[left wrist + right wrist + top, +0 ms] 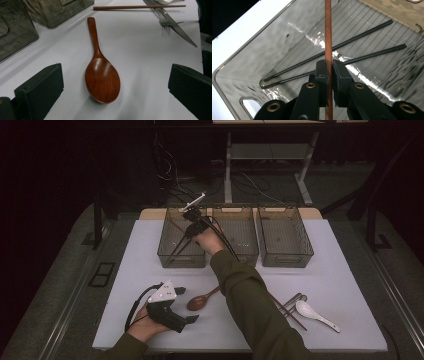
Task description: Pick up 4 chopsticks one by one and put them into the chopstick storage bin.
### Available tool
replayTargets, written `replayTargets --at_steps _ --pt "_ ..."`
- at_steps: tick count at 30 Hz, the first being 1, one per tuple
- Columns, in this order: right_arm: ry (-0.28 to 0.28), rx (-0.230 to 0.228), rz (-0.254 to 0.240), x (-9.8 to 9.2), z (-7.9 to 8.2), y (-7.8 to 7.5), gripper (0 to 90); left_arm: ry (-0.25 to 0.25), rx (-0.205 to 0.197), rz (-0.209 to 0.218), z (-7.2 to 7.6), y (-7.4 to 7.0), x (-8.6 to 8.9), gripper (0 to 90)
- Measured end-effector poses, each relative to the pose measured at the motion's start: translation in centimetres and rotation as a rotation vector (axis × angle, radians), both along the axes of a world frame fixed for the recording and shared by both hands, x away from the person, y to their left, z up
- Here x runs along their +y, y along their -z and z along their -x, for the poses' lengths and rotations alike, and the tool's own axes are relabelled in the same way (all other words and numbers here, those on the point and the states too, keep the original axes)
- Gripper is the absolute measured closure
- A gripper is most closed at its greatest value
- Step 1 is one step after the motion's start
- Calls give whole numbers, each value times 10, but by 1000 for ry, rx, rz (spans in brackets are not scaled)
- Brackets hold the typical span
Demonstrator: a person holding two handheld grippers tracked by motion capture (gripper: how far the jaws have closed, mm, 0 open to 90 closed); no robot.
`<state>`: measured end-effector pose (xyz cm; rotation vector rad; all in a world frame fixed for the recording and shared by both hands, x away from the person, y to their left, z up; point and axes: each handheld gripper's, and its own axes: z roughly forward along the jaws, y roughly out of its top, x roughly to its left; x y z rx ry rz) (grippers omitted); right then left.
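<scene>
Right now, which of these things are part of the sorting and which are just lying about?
In the job:
- right claw, shut on a brown chopstick
- left bin with two black chopsticks
- wooden spoon, before the open left claw

Lying about:
- second brown chopstick
- fork
- knife
- white spoon

High view: dim, room black beyond the pale table, darkest from 9 to 12 o'clock. Left gripper view: even light, soft sheen on wooden spoon, sharp. Right gripper view: glare streaks on bin floor near centre.
</scene>
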<state>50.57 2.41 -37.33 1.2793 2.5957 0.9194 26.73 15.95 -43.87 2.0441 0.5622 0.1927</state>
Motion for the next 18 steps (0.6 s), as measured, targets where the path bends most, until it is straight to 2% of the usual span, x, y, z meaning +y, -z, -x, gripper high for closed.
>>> replayTargets --at_steps 4,13,18 --pt "-3 -5 5 4 1 -1 817 2 -2 -2 0 0 0 0" --pt "-50 -43 -6 3 4 -7 689 6 -1 -2 1 0 -1 0" --pt "-61 -52 -45 -3 6 -16 641 6 -1 -2 1 -1 -1 0"
